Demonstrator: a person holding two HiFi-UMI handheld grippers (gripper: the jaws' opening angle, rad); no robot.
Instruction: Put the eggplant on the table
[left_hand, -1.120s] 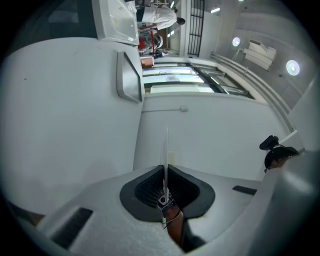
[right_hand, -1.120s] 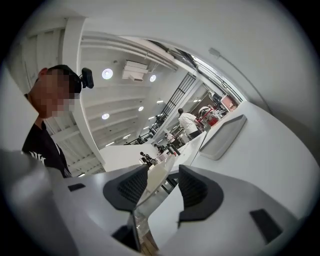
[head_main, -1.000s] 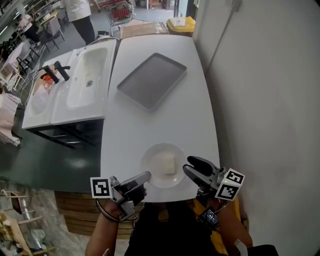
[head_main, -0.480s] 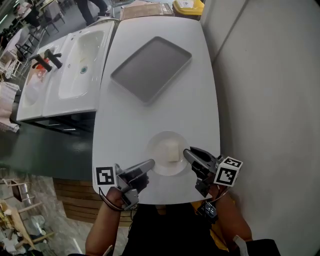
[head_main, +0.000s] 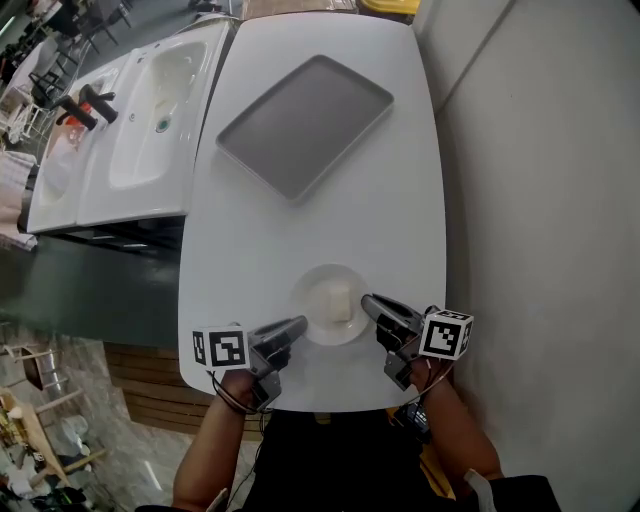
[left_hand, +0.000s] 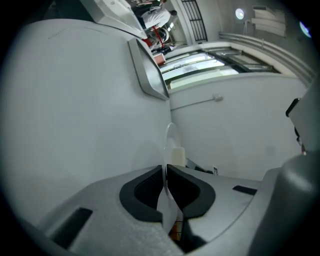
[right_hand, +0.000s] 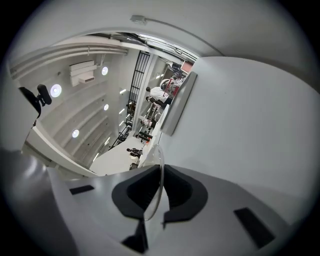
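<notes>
Item: white plate (head_main: 328, 274), lower centre of the head view, over the near end of the white table (head_main: 330, 215).

Hold: left gripper (head_main: 297, 325) is clamped on the plate's left rim. Right gripper (head_main: 368, 302) is closing on the right rim, which sits between its jaws. The hold from both sides probably keeps the plate level.

Contents: a pale block, taken for the eggplant (head_main: 336, 301), mid-plate and not yet on the tabletop. It looks nearly square from above, so its long axis and heading cannot be told.

Also: grey tray (head_main: 305, 125), upper centre, well apart.

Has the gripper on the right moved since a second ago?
Yes. The right gripper has slid in toward the plate: its jaws, then open beside the rim, are now closing on it.
</notes>
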